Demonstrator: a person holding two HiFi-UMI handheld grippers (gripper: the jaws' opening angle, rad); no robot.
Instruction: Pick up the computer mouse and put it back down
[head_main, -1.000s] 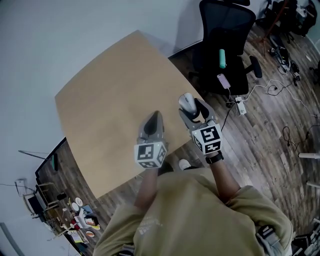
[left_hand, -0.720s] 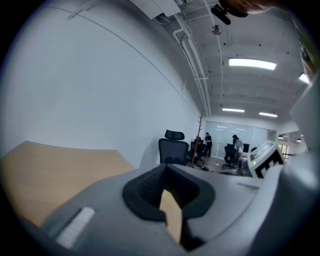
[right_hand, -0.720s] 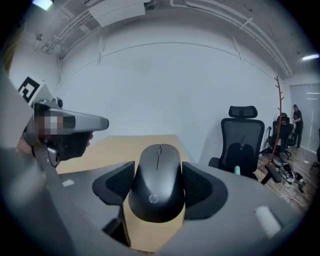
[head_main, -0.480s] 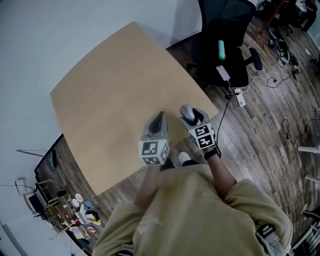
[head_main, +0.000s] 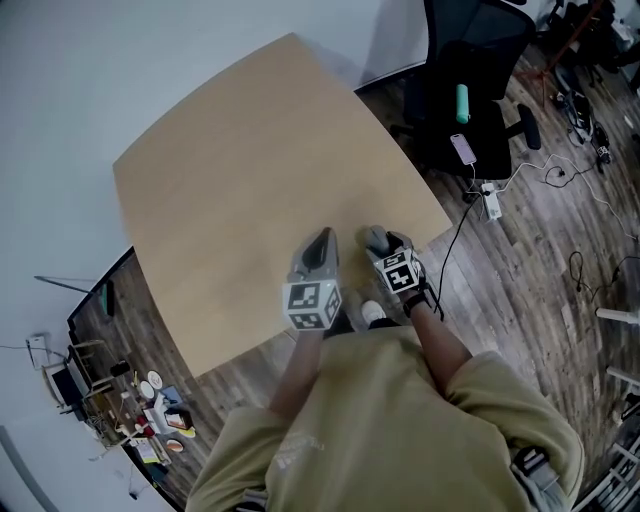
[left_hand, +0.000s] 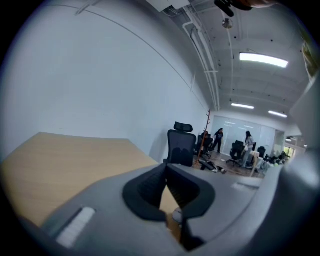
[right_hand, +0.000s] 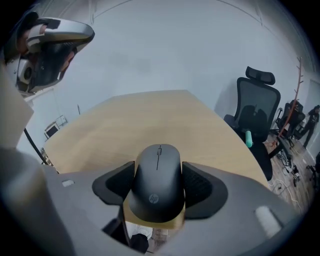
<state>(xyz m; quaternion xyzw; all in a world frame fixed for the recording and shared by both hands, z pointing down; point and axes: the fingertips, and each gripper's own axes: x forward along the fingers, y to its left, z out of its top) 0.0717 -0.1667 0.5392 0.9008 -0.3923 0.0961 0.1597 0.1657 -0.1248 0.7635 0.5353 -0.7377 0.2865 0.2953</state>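
A black computer mouse sits between the pads of my right gripper, which is shut on its two sides. In the head view the mouse and the right gripper are low over the front right part of the wooden table, close to its edge. I cannot tell whether the mouse touches the tabletop. My left gripper hovers just left of it. In its own view the left gripper has its tips together with nothing between them.
A black office chair stands right of the table with a teal object and a phone on its seat. A power strip and cables lie on the wood floor. A cluttered stand is at lower left.
Both grippers have come down toward the table. The right one dropped further, tipped downward, and carried the mouse down near the table's front edge.
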